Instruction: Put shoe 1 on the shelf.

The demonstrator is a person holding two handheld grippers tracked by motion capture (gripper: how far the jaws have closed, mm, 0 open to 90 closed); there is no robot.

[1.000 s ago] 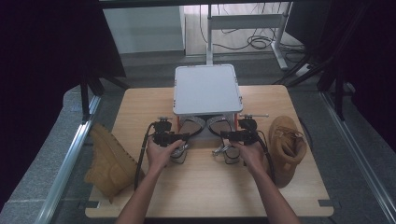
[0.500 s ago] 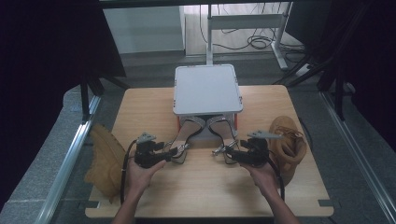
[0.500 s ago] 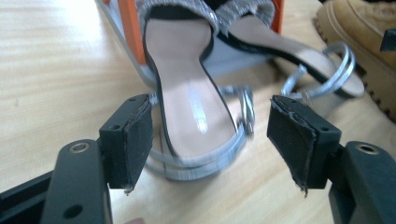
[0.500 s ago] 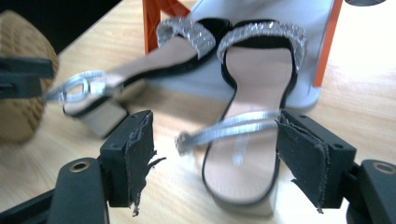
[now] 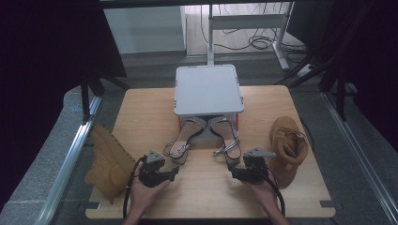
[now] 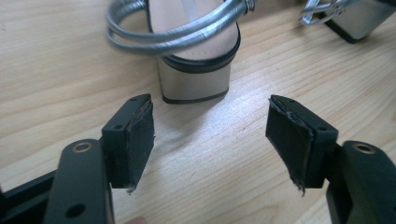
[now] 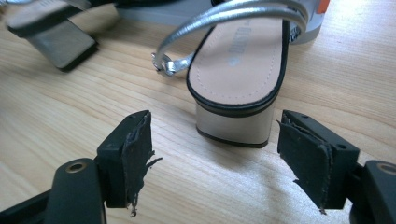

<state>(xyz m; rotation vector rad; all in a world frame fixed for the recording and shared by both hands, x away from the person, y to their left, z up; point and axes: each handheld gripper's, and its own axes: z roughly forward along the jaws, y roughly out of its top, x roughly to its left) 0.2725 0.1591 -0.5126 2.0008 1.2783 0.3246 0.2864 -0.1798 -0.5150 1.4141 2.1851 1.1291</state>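
High view, sandals: two silver sandals, left sandal [image 5: 180, 140] and right sandal [image 5: 226, 137], lie side by side on the worktop [image 5: 141, 117], toes tucked under the grey box [image 5: 209, 89], heels toward the person.
High view, left tongs [image 5: 172, 172]: held in the left hand [image 5: 143, 194], just short of the left sandal's heel, not touching it.
High view, right tongs [image 5: 234, 173]: held in the right hand [image 5: 263, 193], just short of the right sandal's heel, apart from it.
High view, boots: a tan boot [image 5: 105, 161] lies at the worktop's left edge, a second tan boot [image 5: 287, 145] at the right, both untouched.
Left gripper view, tongs [image 6: 210, 135]: jaws wide, having just been closing a little; bare wood between them; the block heel [image 6: 194, 84] stands just beyond the tips.
Right gripper view, tongs [image 7: 215, 149]: jaws wide, nothing pinched; the heel [image 7: 233, 123] of the right sandal sits just ahead, in line with the gap.
Progress (judgement): sandals appear placed as a pair; neither is gripped.
Left to do (judgement): the boots look unhandled, so any work with them remains; if the sandals are the aim, grips are not yet made.
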